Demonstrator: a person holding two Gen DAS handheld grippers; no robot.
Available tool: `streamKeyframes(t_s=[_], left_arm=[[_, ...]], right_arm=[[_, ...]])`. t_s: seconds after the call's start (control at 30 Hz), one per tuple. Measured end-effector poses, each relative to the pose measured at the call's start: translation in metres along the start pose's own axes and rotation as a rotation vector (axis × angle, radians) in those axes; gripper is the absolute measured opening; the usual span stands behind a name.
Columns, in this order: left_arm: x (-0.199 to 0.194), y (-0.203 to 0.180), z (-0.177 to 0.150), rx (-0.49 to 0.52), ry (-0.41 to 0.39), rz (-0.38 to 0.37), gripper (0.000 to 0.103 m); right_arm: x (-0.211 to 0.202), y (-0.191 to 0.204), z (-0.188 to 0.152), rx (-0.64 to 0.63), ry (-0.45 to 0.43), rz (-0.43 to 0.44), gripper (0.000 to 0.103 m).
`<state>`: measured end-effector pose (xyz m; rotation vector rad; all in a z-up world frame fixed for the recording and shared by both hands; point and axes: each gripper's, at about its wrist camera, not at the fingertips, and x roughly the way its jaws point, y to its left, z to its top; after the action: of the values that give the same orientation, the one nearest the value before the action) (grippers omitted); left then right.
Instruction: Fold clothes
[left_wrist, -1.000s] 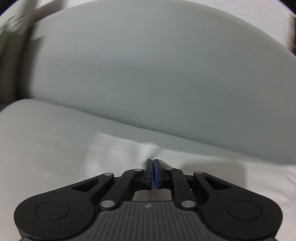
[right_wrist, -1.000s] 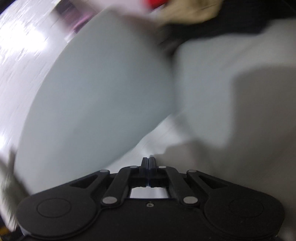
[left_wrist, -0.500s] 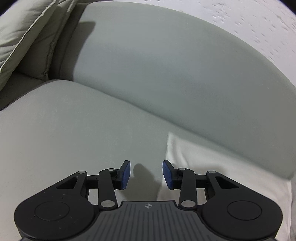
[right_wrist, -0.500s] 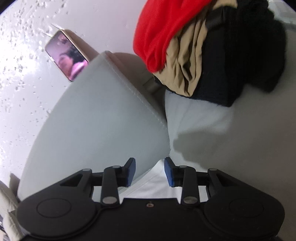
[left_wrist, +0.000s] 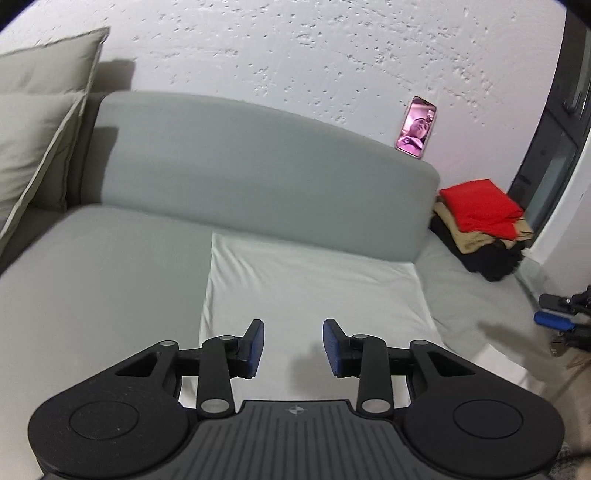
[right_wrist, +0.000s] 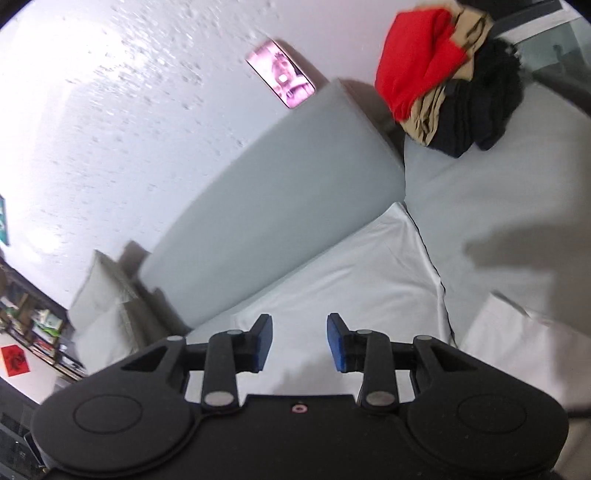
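Both the left gripper (left_wrist: 293, 345) and right gripper (right_wrist: 299, 341), clamped on the white garment (left_wrist: 314, 284) a second ago, now hover above it with jaws apart and empty, leaving it folded flat on the sofa (left_wrist: 110, 266), so this fold looks finished.

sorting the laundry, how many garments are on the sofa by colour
white, lying flat on the seat: 1, the white garment
red, top of the pile: 1, the red garment
tan, middle of the pile: 1, the tan garment
black, bottom of the pile, pieces cannot be told apart: at least 1, the black clothing
total: at least 4
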<state>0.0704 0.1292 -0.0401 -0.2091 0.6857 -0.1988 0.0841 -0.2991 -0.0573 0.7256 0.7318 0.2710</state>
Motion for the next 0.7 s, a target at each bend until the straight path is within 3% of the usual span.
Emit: streamKeyframes(t_s=[0.1,0.17,0.27,0.37,0.43,0.47,0.6,0.7], left_arm=[[0.023,-0.014,-0.032,0.009,0.088,0.093,0.030],[0.047,-0.020,-0.061,0.018,0.169,0.181,0.019],[0.076,-0.027,-0.090,0.042,0.239,0.204,0.017],[0.084,-0.048,-0.107,0.183,0.278,0.247,0.017],[0.076,-0.054,-0.109,0.225,0.336,0.252,0.017],[0.066,-0.051,-0.112,0.219,0.350,0.245,0.017],[0.016,-0.038,-0.128,0.195,0.346,0.207,0.016],[-0.011,-0.045,-0.135,0.199,0.258,0.155,0.016]], right_arm=[[-0.015,-0.004,-0.021,0.008,0.016,-0.002,0.033],[0.000,-0.020,-0.045,0.030,0.066,-0.074,0.032],[0.033,-0.040,-0.082,0.022,0.159,-0.180,0.021],[0.060,-0.045,-0.112,-0.056,0.238,-0.242,0.017],[0.060,-0.040,-0.125,-0.172,0.230,-0.293,0.001],[0.052,-0.039,-0.128,-0.180,0.245,-0.309,0.000],[0.014,-0.040,-0.139,-0.182,0.299,-0.402,0.003],[-0.017,-0.031,-0.146,-0.201,0.274,-0.363,0.008]])
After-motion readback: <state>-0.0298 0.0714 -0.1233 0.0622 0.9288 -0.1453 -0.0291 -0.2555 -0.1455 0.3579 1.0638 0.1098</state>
